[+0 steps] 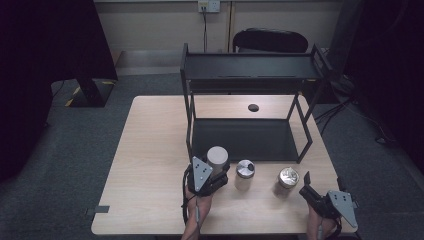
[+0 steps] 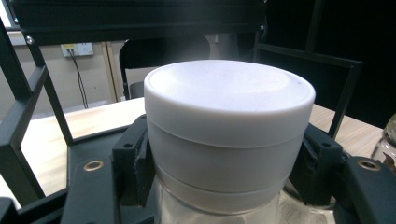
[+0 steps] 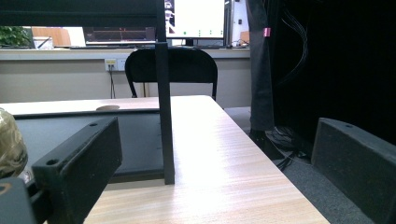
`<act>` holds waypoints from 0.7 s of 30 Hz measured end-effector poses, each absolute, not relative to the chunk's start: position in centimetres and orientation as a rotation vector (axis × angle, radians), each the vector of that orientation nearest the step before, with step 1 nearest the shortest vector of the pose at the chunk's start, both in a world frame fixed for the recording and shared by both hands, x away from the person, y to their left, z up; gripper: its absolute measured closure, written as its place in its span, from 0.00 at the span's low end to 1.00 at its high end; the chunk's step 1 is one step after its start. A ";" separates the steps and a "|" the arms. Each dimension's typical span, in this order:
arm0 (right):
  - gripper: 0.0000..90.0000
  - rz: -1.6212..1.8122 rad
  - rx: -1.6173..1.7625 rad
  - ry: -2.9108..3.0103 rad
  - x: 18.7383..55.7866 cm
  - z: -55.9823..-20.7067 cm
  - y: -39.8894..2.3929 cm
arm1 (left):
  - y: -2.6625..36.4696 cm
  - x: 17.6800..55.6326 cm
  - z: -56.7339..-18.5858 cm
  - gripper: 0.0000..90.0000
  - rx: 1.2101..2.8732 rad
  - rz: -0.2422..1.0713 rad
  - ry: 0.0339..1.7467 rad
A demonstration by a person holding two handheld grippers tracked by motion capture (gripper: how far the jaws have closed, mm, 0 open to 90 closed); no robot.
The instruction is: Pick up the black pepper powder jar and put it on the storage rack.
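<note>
Three jars stood along table [image 1: 150,150] near edge, before black rack [image 1: 250,75]. Left gripper [image 1: 212,175] clamped white-lidded jar [image 1: 217,157], leftmost. Right gripper [image 1: 309,187] gaped wide, empty, near table's right corner.

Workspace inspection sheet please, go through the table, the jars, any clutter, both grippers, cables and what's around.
Surface: light wooden table, with a round dark hole near the back.
Job's things: white-lidded jar clamped in the left gripper; silver-lidded jar and a third jar standing to its right, apart; black two-tier shelf rack behind them, both tiers bare.
Clutter: nothing seen.
Grippers: left gripper shut on the jar just under its lid; right gripper open, nothing between its jaws, low at the table's right front corner.
Cables: one trails from the left gripper; loose cables on the floor at right.
Surroundings: grey floor, black chair, wall socket.
</note>
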State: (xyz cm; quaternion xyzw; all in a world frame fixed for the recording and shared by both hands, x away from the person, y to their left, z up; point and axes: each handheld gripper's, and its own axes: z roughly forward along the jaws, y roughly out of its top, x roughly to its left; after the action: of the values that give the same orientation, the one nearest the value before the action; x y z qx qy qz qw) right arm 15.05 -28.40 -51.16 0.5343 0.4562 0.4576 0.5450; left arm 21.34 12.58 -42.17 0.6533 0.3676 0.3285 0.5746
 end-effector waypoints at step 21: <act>0.01 1.086 1.267 1.082 15.1 -51.2 -28.4 | 12.5 23.0 -41.1 0.38 1.525 0.771 0.894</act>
State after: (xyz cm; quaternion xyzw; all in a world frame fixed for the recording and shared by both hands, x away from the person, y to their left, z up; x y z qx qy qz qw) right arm 15.06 -28.41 -51.16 0.5343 0.4561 0.4577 0.5449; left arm 22.99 12.48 -41.13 0.6498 0.3807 0.3285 0.5699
